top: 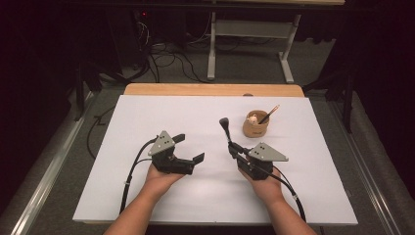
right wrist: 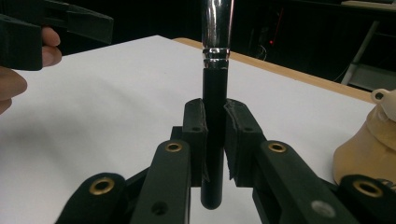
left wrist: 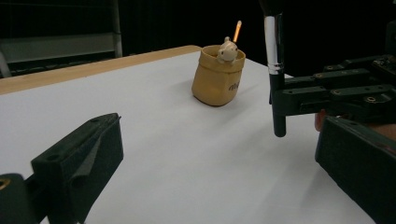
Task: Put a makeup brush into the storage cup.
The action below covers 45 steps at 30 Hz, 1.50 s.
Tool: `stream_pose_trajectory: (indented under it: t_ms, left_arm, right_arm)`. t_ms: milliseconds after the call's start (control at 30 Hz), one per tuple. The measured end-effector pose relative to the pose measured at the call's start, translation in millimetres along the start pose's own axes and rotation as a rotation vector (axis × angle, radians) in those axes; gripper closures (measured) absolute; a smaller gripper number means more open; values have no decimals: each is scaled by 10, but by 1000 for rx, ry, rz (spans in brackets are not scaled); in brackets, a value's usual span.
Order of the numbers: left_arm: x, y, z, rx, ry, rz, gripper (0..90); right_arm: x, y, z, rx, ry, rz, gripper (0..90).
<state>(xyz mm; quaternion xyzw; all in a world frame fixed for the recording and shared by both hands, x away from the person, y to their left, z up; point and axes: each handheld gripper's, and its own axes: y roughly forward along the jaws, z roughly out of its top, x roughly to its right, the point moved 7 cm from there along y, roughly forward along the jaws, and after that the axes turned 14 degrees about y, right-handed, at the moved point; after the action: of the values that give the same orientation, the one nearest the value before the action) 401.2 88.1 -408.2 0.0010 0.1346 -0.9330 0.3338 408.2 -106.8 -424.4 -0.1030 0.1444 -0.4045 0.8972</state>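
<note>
The right gripper [top: 231, 148] has its jaws clamped on the black handle of a makeup brush [top: 225, 128], held upright above the white tabletop [top: 147, 117], bristle end up, just short of the tan holder [top: 255, 126].

The left gripper [top: 190, 148] stands wide open with nothing between its jaws.

Risks, as judged:
1. The grip sits low on the handle, so the brush could pivot or slip.
2. The holder looks light and already carries 1 pencil [top: 269, 113]; a skewed insertion could tip it.

Bare white table [top: 147, 122] lies open left of and ahead of both grippers. The tan cup [top: 256, 126], with a pencil [top: 269, 114] sticking out, blocks the far right
</note>
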Motion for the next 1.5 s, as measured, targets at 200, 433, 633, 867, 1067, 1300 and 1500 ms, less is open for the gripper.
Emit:
stream_pose_trajectory:
  t_ms: [200,433,633,867,1067,1300,1500]
  left_arm:
    - [36,0,22,7,-5,-10,17]
    - [32,-15,56,21,-27,-6,19]
    - [35,-28,75,32,-40,-10,27]
    - [28,-14,81,32,-42,-7,34]
    - [17,-18,80,33,-44,-3,40]
    - [29,-25,88,36,-50,-7,50]
    - [60,-20,101,45,-50,-17,72]
  right_arm:
    - [-53,8,-28,-1,3,12,818]
    - [-141,32,-53,0,-7,33,818]
    - [-231,64,-55,11,-14,52,818]
    - [-261,107,-21,15,-5,60,818]
    - [-297,199,44,18,-6,96,818]
    - [-390,201,-43,-18,-28,116,818]
    - [-422,193,-106,-38,-40,125,817]
